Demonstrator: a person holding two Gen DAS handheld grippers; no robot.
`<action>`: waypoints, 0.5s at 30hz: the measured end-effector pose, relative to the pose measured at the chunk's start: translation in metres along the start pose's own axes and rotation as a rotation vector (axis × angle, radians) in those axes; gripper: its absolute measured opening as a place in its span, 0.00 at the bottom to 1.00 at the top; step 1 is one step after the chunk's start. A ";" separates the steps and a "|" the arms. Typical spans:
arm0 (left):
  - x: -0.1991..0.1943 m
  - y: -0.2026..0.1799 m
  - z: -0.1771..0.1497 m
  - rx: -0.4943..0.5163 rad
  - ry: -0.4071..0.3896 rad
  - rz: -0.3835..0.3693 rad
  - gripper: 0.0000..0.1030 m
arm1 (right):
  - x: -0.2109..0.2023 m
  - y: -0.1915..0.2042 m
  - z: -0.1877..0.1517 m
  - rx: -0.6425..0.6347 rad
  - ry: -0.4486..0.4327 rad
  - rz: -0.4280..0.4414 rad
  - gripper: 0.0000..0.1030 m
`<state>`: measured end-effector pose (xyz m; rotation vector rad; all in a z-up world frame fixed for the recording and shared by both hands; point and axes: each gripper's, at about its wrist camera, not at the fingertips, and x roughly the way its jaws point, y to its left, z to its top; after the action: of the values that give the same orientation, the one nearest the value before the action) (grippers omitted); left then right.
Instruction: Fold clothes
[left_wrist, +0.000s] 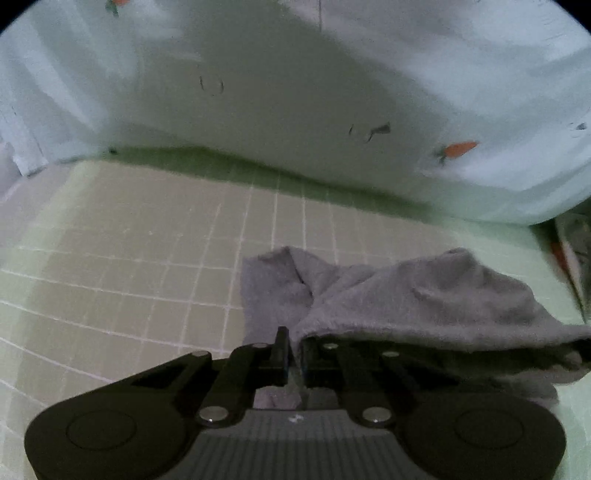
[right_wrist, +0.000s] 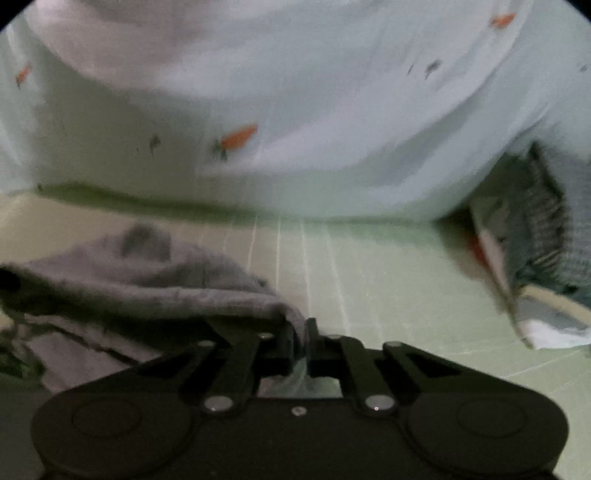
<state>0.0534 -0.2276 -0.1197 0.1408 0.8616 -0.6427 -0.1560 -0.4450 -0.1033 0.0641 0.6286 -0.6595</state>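
Left wrist view: left tongs (left_wrist: 294, 350) and right tongs (right_wrist: 306, 341) pinch grey cloth (left_wrist: 424, 295) stretched sideways between them.

Ahead and to the left of the left gripper (left_wrist: 294, 350) the green gridded mat (left_wrist: 129, 258) lies bare, open for passage. Right of it the grey cloth (left_wrist: 424, 295) bunches up over one finger. Farther ahead a pale carrot-print fabric (left_wrist: 295, 92) walls off the whole far side. Ahead-right of the right gripper (right_wrist: 306, 336) a patterned folded item (right_wrist: 524, 236) blocks that corner.
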 end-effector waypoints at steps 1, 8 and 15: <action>-0.006 0.002 -0.006 0.000 0.003 0.001 0.07 | -0.011 0.000 -0.003 -0.008 -0.013 0.004 0.05; 0.023 0.007 -0.054 -0.049 0.125 0.046 0.08 | 0.014 0.003 -0.064 0.057 0.185 0.047 0.06; 0.046 0.001 -0.056 -0.050 0.085 0.078 0.09 | 0.041 0.000 -0.068 0.144 0.155 0.041 0.07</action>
<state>0.0391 -0.2283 -0.1907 0.1573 0.9486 -0.5446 -0.1663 -0.4505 -0.1820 0.2632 0.7266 -0.6637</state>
